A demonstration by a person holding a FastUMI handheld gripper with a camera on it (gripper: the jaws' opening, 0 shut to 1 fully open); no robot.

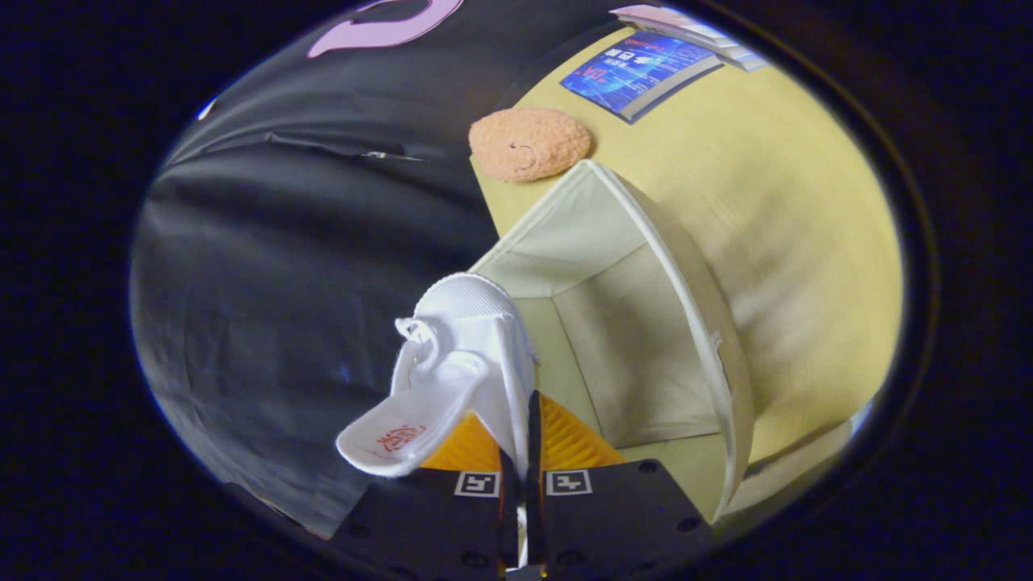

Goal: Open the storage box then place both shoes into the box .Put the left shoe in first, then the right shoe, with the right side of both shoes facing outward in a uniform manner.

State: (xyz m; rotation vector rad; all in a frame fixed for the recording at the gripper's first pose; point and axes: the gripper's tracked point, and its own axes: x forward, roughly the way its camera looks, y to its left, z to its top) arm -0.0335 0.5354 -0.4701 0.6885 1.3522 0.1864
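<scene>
My gripper (516,440) is shut on a white shoe (468,339), both orange fingers (569,440) pinching its collar wall. The shoe hangs toe-forward from the fingers, with its tongue (407,432) flopped out beside them and laces bunched near the top. Just beyond the shoe stands the cream fabric storage box (637,323), open, its inside bare as far as I see. The shoe's toe reaches the box's near rim, over the table's edge. The view is tilted, so the box and table lean.
The box stands on a yellow table (791,242). Beyond it lies an orange textured lump (529,144), and farther back a blue-covered book (637,73) beside stacked papers (686,28). Black cloth hangs past the table's edge.
</scene>
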